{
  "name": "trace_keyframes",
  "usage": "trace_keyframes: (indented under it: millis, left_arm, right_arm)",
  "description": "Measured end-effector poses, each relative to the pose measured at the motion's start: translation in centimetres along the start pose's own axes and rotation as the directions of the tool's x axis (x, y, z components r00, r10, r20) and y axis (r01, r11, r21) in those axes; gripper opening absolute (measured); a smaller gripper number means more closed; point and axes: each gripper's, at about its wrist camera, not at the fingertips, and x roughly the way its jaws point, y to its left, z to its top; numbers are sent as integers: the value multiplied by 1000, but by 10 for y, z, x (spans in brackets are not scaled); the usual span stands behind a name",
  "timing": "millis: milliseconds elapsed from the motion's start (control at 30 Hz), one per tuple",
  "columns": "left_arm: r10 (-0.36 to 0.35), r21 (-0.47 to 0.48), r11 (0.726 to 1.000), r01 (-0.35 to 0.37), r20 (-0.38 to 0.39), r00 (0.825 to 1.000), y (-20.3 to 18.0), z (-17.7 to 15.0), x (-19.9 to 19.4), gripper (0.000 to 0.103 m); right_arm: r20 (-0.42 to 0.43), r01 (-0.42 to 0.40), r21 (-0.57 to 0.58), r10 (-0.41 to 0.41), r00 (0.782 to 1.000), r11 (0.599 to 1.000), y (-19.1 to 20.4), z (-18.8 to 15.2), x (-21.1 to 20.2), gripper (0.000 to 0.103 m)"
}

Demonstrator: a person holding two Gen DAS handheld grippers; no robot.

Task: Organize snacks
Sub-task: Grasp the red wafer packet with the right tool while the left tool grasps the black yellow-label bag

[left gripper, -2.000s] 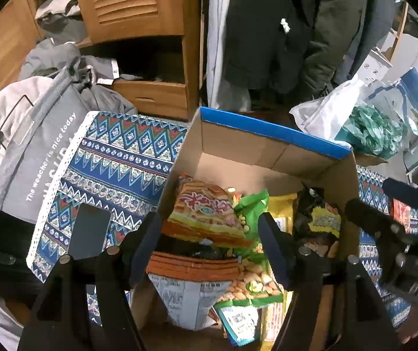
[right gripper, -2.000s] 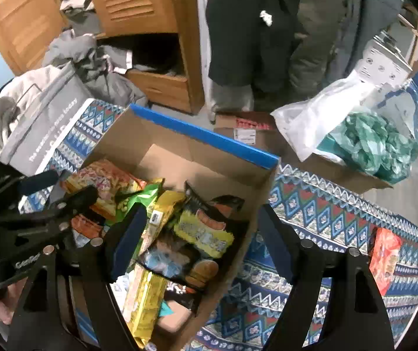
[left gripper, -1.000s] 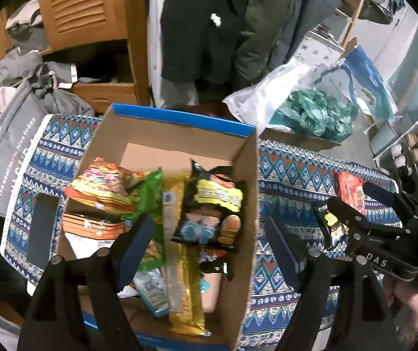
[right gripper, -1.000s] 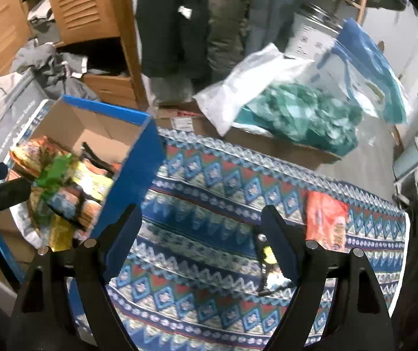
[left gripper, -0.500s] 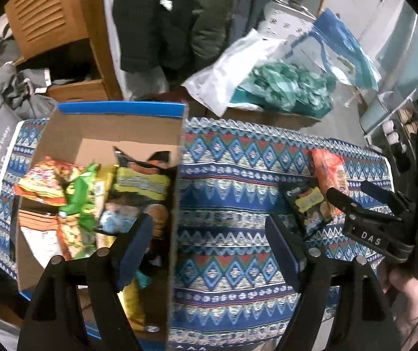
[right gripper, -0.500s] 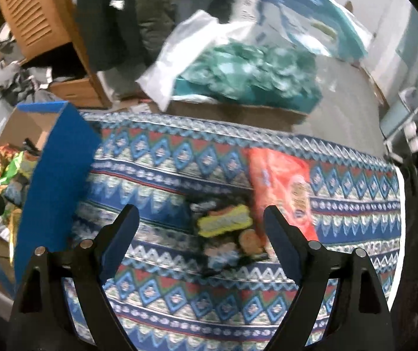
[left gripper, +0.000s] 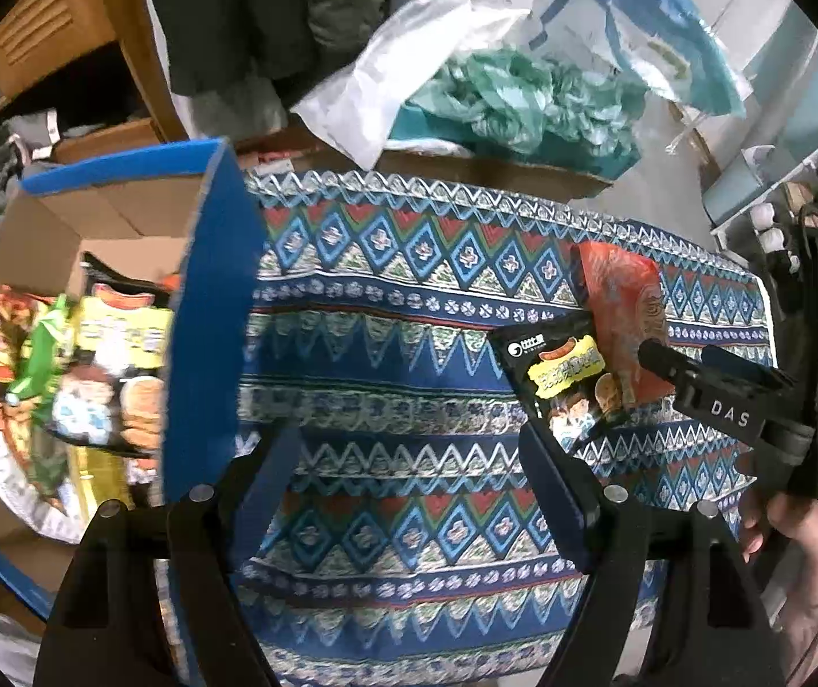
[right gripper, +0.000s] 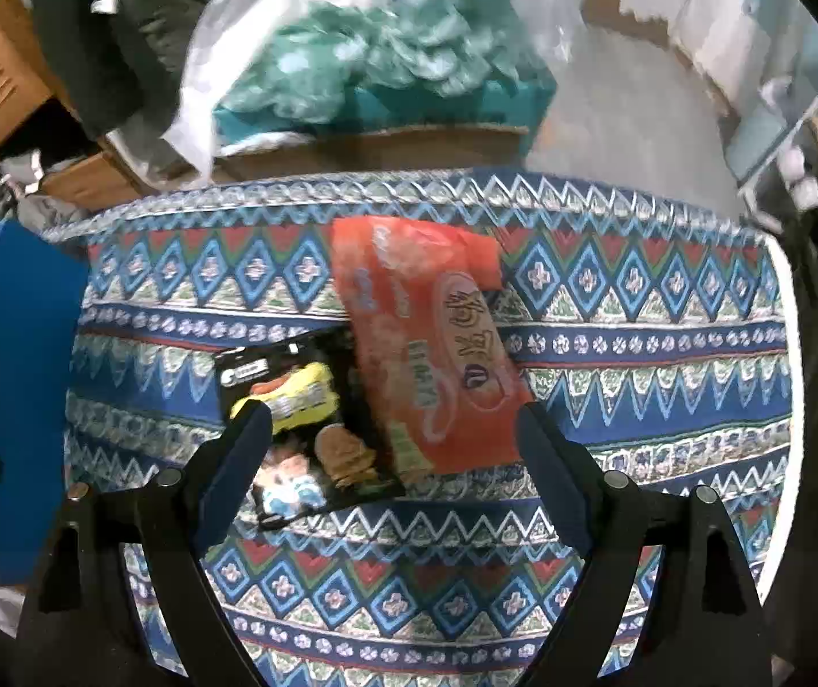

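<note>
Woven cloth (left gripper: 409,297) in blue, red and green zigzags and diamonds covers the desk from edge to edge, its white border showing at the right end. On the left stands a cardboard box (left gripper: 203,309) with blue outer walls and plain brown inside, filled with glossy snack bags (left gripper: 94,366) packed upright in orange, green, yellow and black. Toward the right of the cloth lie two flat packets: a black one (right gripper: 300,429) with a yellow label and biscuit pictures, and just right of it, touching or slightly overlapping, an orange one (right gripper: 437,349) with white lettering. Past the far edge sits a low carton holding crumpled teal plastic (left gripper: 518,97) and a white bag (left gripper: 397,68); dark coats (left gripper: 271,6) hang behind, and a slatted wooden cabinet (left gripper: 48,28) stands at far left.

The left hand-held gripper (left gripper: 409,481) hangs over bare cloth between box and packets, its fingers spread wide with nothing between them. The right hand-held gripper (right gripper: 392,452) is spread as well, its fingers either side of the two packets from above; whether they touch cannot be told. In the left view it comes in from the right, a hand (left gripper: 804,549) on its handle.

The right view is smeared, so the far clutter and the packet print blur. The box's near-left corner is cut off by the lens rim, and the packets deep in it are hidden by those in front.
</note>
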Motion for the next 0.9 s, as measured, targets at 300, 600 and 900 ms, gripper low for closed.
trace_keyframes:
  millis: [300, 600, 900]
  left_arm:
    - [13, -74, 997, -20, -94, 996, -9, 16, 51, 80]
    - [-73, -227, 973, 43, -129, 989, -8, 24, 78, 80]
    - [-94, -219, 974, 65, -123, 988, -33, 25, 81, 80]
  right_arm:
    - [-39, -67, -37, 65, 997, 997, -9, 25, 39, 86]
    - [-12, -115, -14, 115, 993, 993, -9, 28, 69, 86]
    - [18, -62, -85, 63, 998, 994, 0, 26, 89, 86]
